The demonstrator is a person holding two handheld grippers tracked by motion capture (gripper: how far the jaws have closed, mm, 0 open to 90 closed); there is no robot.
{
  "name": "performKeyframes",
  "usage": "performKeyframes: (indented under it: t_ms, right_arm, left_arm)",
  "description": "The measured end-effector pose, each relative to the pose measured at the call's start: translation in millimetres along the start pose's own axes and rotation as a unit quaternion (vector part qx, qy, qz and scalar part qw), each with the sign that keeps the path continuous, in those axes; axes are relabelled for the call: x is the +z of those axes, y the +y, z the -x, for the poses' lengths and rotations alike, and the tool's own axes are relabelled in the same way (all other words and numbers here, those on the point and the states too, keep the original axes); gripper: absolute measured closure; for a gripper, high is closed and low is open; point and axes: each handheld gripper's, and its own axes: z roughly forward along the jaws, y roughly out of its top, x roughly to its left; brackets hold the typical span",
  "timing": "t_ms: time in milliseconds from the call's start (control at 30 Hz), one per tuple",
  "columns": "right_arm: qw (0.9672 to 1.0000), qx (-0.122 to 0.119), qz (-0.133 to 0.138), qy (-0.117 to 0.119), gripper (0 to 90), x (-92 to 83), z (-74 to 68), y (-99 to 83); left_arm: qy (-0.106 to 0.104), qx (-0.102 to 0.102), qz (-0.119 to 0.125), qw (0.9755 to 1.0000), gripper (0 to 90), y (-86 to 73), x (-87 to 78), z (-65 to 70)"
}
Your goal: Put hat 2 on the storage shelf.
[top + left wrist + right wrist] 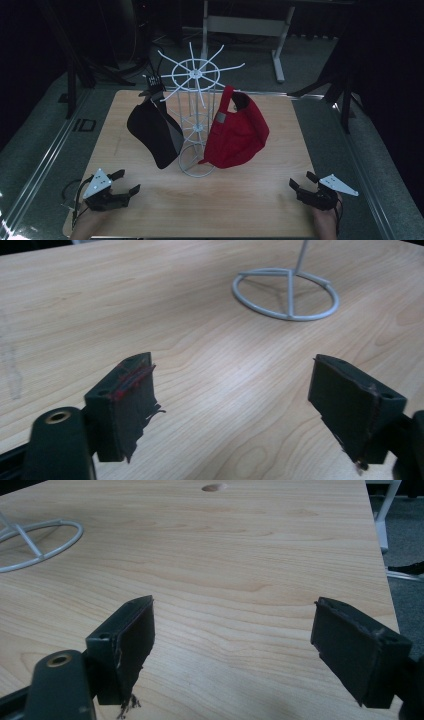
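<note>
Overhead, the white wire rack [194, 115] stands mid-desk [240, 205], a black cap [152, 131] hanging on its left, a red cap [235, 132] on its right. Both the left gripper [120, 186] and right gripper [305, 186] rest well short of the rack.

From the left gripper view, its fingers [125, 405] are spread and empty, rack base ahead and rightward.

From the right gripper view, its fingers [125, 645] are likewise spread, base ahead-left.

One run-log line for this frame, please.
left gripper: open, empty | right gripper: open, empty | black cap, red cap: hanging on white wire rack

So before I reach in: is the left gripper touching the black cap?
Apart. The high view shows the left gripper open near the table's front edge, with bare wood between it and the black cap hanging on the rack.
</note>
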Motion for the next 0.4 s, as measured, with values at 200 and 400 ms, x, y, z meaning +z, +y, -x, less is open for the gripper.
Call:
performKeyframes:
  t_ms: [200, 400]
  right_arm:
    - [1.0000, 0.000, 0.001, -0.001, 17.6, -0.1, 0.4, 0.0]
    - [1.0000, -0.001, 0.001, -0.001, 17.7, 0.2, 0.4, 0.1]
  left_arm:
    - [0.026, 0.002, 0.007, 0.9996, 14.5, -4.8, -2.2, -0.2]
    - [0.038, -0.003, 0.012, 0.9992, 14.5, -6.8, -4.3, -2.2]
